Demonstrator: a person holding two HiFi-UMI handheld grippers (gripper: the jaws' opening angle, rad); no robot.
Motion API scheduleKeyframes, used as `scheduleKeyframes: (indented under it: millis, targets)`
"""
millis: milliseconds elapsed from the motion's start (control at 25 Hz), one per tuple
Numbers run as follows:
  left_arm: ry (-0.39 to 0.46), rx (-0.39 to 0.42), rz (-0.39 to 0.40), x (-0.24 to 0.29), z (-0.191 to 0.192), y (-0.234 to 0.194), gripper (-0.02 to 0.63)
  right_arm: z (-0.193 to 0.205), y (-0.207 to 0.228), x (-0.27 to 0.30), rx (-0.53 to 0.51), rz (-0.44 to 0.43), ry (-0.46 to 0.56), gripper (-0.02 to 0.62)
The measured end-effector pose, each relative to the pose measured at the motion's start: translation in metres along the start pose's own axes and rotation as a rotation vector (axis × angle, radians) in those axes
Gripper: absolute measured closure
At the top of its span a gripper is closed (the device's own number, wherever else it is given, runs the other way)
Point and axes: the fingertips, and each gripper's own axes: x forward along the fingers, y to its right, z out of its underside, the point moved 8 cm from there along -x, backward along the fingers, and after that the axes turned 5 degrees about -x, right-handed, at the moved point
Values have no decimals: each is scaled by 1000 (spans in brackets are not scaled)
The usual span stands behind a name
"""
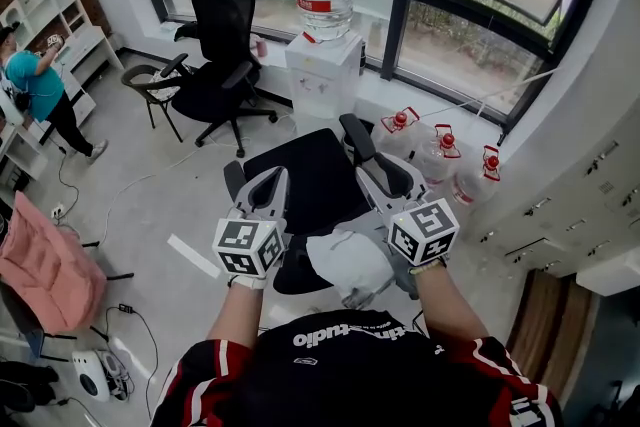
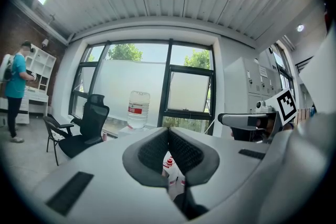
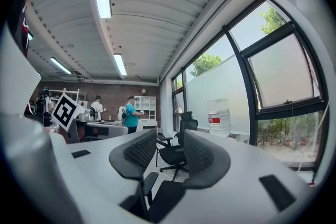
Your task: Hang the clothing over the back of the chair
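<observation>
One water dispenser (image 1: 322, 75) beyond chair (image 1: 318, 177); left gripper (image 1: 268, 181) jaws together, right gripper (image 1: 386, 173) jaws apart.

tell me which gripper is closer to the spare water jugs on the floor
Right. The right gripper is just beside the spare water jugs in the head view; the left gripper is on the far side of the black chair from them.

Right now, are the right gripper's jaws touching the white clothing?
Apart. The right gripper's own view shows open jaws with no cloth between them; the head view puts the white clothing behind their tips.
</observation>
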Motion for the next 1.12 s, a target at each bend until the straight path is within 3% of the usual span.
scheduleKeyframes:
  millis: [640,1120]
  targets:
    - [18,13,-14,-4,-4,3,583,-4,-2,-4,-16,46,12,594]
    - [20,17,-15,-2,-3,7,583,-7,-2,-4,-26,67,2,600]
